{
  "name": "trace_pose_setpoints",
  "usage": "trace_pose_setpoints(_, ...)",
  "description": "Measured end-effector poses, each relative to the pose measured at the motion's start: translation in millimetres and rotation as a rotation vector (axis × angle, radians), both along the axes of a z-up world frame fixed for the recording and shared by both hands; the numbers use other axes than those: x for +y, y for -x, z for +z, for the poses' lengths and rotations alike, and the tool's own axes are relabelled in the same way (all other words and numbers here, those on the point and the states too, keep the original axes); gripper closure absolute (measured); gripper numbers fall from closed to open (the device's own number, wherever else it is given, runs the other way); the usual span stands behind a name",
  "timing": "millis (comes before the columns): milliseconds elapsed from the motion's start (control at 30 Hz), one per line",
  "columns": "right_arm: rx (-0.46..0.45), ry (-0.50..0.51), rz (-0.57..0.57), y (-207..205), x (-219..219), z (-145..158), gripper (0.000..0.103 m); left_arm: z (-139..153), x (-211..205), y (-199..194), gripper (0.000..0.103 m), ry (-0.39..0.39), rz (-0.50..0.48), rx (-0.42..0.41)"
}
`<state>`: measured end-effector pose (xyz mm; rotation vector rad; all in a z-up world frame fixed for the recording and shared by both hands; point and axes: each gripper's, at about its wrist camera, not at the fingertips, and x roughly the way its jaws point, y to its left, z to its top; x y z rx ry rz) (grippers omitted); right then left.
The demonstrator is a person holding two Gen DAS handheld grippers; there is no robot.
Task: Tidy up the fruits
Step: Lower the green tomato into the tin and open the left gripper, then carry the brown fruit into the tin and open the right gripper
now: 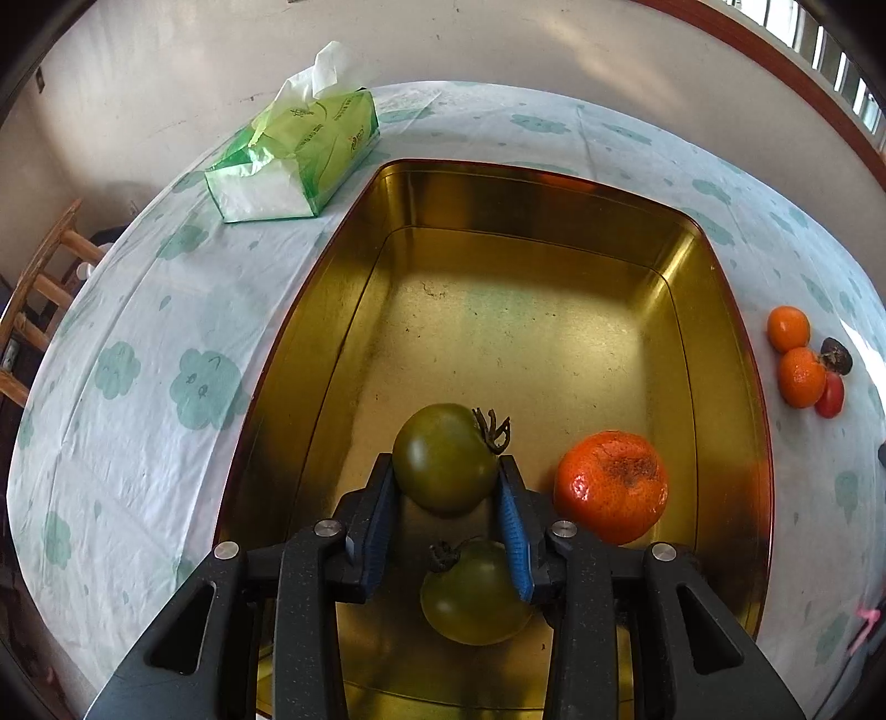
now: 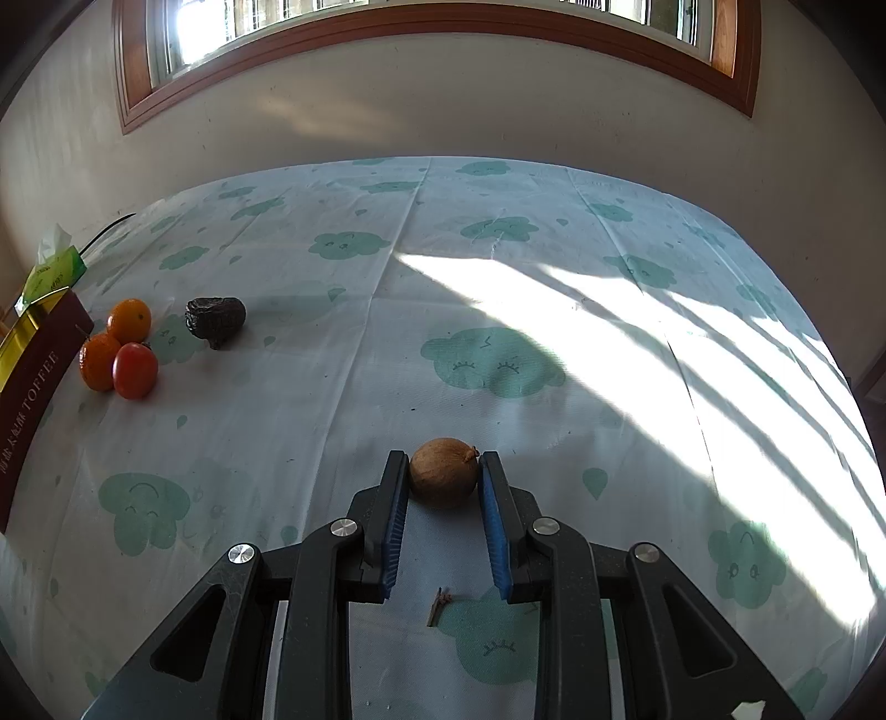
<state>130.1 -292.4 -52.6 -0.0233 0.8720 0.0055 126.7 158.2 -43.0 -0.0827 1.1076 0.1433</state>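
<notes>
Gripping, left gripper (image 1: 446, 471): its blue pads are clamped on a green tomato (image 1: 443, 457) at the fingertips, stem pointing to the right, held over the inside of the golden tin (image 1: 310, 354).
Below the left gripper: a second green tomato (image 1: 476, 595) lies on the tin's floor, showing between the fingers, nearer the camera than the held one.
Right of the held tomato: a large orange mandarin (image 1: 612, 487) rests on the tin's floor near the right wall, apart from both tomatoes.
Golden tin: rectangular, open-topped, dark red outside with lettering on its side wall in the right wrist view; it stands on the tablecloth (image 1: 138, 310).
Right gripper (image 2: 443, 479): its pads are closed on a small brown round fruit (image 2: 443, 479) at the fingertips, above or on the cloth; I cannot tell which.
Under the right gripper: a small brown twig (image 2: 437, 606) lies on the cloth between the fingers.
Loose fruit on the cloth: two small oranges (image 2: 113, 343) and a red tomato (image 2: 135, 370) sit bunched together just beside the tin's outer wall; a dark wrinkled fruit (image 2: 216, 321) lies near them, slightly apart.
Tissue pack (image 1: 293, 160): green, a tissue sticking up, on the cloth beside the tin's far left corner.
Tablecloth: pale with green cloud faces, sunlit stripes on its right half.
Beyond the table: a wall and a wood-framed window (image 2: 437, 33).
</notes>
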Motion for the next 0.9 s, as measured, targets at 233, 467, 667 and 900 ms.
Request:
trace_pose_setpoints(233, 0.0, 0.0, 0.0, 0.0, 0.1, -0.1, 0.078, 0.6, -1.4, 2.5, 0.065, -0.019, -0.018, -0.006)
trace_pose_setpoints(467, 0.0, -0.001, 0.0, -0.1, -0.3, -0.2, 0.078, 25.9, -2.9, 18.6, 0.044, -0.047, -0.021, -0.097)
trace_pose_setpoints(667, -0.002, 0.0, 0.001, -0.2, -0.9, -0.2, 0.08, 54.5, 0.1, 42.7, 0.042, -0.051, -0.009, -0.185)
trace_pose_setpoints(900, -0.012, -0.026, 0.049, 5.2, 28.3, 15.0, 0.08, 62.2, 3.0, 71.9, 0.041, -0.047, 0.016, -0.214)
